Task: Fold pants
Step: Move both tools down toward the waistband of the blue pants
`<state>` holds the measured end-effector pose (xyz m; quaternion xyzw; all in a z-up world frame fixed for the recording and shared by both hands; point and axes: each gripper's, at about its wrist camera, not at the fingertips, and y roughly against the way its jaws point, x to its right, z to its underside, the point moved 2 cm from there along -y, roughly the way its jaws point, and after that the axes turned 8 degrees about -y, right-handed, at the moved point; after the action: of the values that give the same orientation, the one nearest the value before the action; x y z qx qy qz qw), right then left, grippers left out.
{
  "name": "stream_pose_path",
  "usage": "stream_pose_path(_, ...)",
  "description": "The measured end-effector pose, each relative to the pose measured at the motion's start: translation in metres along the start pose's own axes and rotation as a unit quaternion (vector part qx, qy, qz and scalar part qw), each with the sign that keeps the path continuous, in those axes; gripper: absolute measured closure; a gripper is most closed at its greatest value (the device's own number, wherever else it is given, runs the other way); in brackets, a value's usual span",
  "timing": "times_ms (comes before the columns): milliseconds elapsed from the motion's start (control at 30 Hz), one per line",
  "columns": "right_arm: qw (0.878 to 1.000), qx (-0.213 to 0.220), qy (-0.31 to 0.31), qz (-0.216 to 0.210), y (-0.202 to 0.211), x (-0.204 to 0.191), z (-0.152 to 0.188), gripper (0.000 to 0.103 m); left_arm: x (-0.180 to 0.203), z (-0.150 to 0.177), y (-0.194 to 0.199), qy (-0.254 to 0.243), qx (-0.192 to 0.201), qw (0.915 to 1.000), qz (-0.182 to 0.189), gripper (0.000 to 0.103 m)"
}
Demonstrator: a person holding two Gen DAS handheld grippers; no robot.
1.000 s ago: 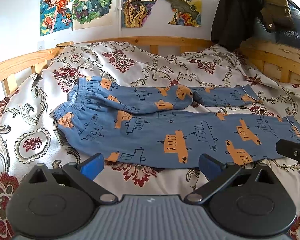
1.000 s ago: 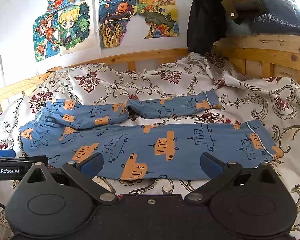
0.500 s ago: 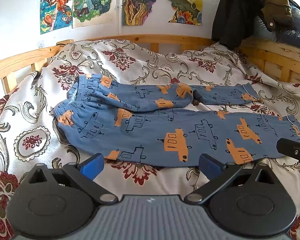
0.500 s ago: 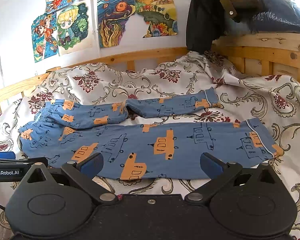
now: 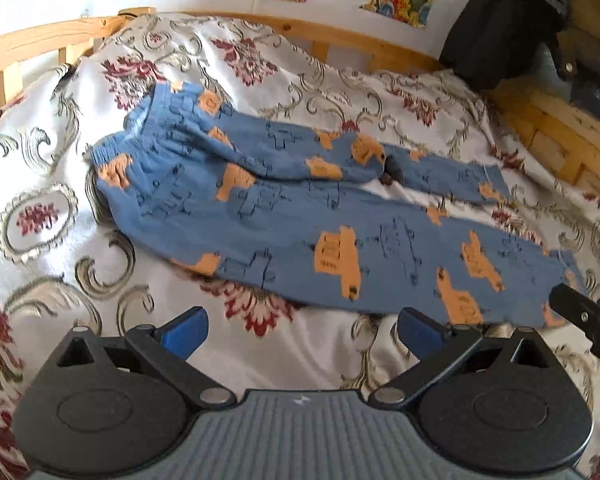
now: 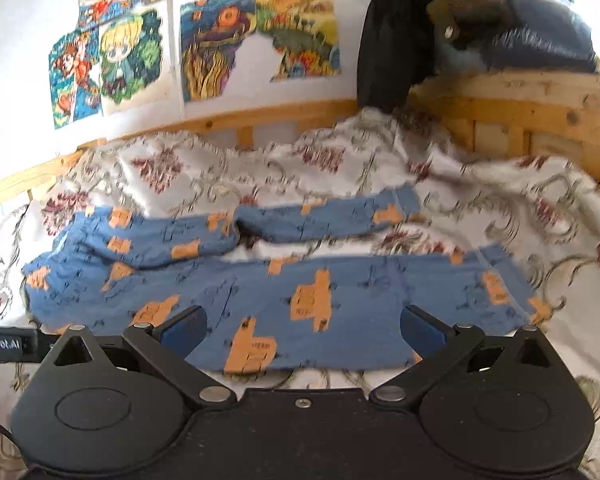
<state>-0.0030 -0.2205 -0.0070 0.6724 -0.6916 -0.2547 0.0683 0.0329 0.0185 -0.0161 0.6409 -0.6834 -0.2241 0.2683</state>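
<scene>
The only writing that can be read is white lettering on the black body of the left tool (image 6: pixel 4 345), seen at the left edge of the right wrist view. What shows there reads "nRobot.AI", and the start of the word is cut off by the picture's edge. The posters (image 6: pixel 132 56) on the wall carry cartoon figures and painted scenes but no lettering that can be made out, and the left wrist view shows no legible text at all.

One pair of pants (image 5: pixel 284 216), two tongs, four wall drawings.
</scene>
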Motion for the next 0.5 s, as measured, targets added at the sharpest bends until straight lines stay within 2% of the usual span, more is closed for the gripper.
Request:
stream_pose_path(67,1.000,0.022,-0.002,0.008,0.004,0.000,-0.006,0.001,0.002,-0.010,0.004,-0.009,0.006,0.9999,0.003,0.000)
stream_pose_path(133,0.999,0.031,-0.015,-0.002,0.006,0.004,-0.011,0.001,0.004,-0.021,0.009,-0.020,0.017,0.9996,0.012,0.000)
stream_pose_path(200,0.999,0.033,-0.034,-0.008,0.006,0.009,-0.016,0.001,0.006,-0.033,0.010,-0.017,0.017,0.9990,0.039,0.000)
stream_pose_path(267,0.998,0.026,-0.054,-0.012,0.004,0.014,-0.019,0.001,0.005,-0.047,0.006,0.003,0.003,0.9966,0.082,0.000)
stream_pose_path(367,0.997,0.018,-0.074,-0.023,0.000,0.019,-0.023,0.001,0.006,-0.064,-0.002,0.018,-0.018,0.9923,0.121,0.000)
stream_pose_path(433,0.996,0.004,-0.085,-0.031,-0.004,0.023,-0.025,0.001,0.011,-0.078,-0.010,-0.012,-0.040,0.9916,0.123,0.000)
stream_pose_path(500,0.992,-0.028,-0.107,-0.056,-0.009,0.030,-0.027,0.001,0.013,-0.096,-0.017,-0.051,-0.048,0.9933,0.092,0.000)
